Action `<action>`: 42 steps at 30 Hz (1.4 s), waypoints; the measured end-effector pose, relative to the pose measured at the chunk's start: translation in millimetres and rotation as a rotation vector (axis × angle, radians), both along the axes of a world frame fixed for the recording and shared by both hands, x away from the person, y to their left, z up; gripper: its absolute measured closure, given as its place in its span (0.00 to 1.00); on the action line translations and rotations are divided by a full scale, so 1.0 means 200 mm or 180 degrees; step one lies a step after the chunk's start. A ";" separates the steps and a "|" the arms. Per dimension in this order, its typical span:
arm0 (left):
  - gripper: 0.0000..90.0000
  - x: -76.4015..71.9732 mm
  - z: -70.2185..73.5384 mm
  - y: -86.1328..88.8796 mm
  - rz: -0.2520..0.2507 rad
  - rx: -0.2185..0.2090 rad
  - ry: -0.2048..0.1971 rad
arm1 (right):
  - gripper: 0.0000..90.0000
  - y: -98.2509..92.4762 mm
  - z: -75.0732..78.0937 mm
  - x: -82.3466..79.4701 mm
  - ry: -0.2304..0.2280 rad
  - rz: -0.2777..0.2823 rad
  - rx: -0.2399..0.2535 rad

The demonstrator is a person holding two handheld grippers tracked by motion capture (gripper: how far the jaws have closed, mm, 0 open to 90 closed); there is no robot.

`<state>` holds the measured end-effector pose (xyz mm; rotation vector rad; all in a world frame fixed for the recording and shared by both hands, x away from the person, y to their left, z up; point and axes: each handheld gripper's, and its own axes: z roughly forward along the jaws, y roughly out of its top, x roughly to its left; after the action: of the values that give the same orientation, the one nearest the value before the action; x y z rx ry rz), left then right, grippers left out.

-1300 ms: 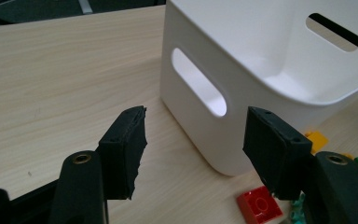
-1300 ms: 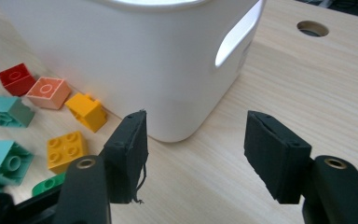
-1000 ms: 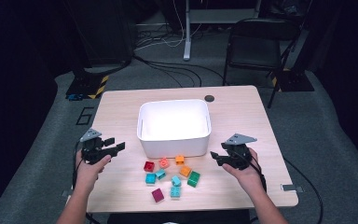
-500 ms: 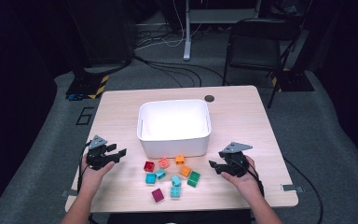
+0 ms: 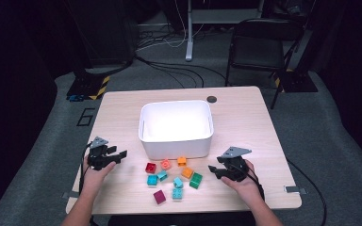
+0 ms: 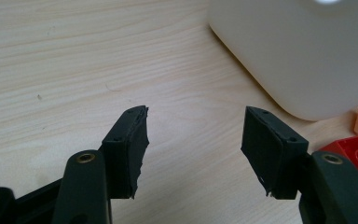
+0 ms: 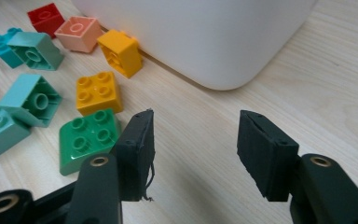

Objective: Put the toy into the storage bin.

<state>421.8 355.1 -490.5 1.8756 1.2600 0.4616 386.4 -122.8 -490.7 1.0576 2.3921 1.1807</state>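
The green brick (image 7: pixel 87 140) is seen lower left, just beside the right claw (image 7: pixel 193 149), whose jaws have just been closing, half-open and empty; the left claw (image 6: pixel 193 149) is held likewise.

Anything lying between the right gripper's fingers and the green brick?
Nothing: bare tabletop. In the right gripper view the green brick sits just beside the right gripper, whose open fingers hold nothing.
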 end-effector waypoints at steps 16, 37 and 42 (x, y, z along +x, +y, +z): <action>0.45 0.02 -0.01 -0.02 -0.0026 0.0025 -0.0001 | 0.53 0.08 -0.02 -0.05 0.0015 0.0413 0.0013; 0.45 0.01 -0.01 -0.02 -0.0032 0.0065 0.0024 | 0.48 0.23 -0.06 -0.06 0.0034 0.0527 -0.0073; 0.45 0.01 -0.01 -0.02 -0.0020 0.0054 0.0021 | 0.49 0.22 -0.07 -0.05 0.0049 0.0449 -0.0160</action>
<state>423.6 351.6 -493.1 1.8962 1.2577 0.4646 376.5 -79.1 -505.1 0.8987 2.5301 1.1539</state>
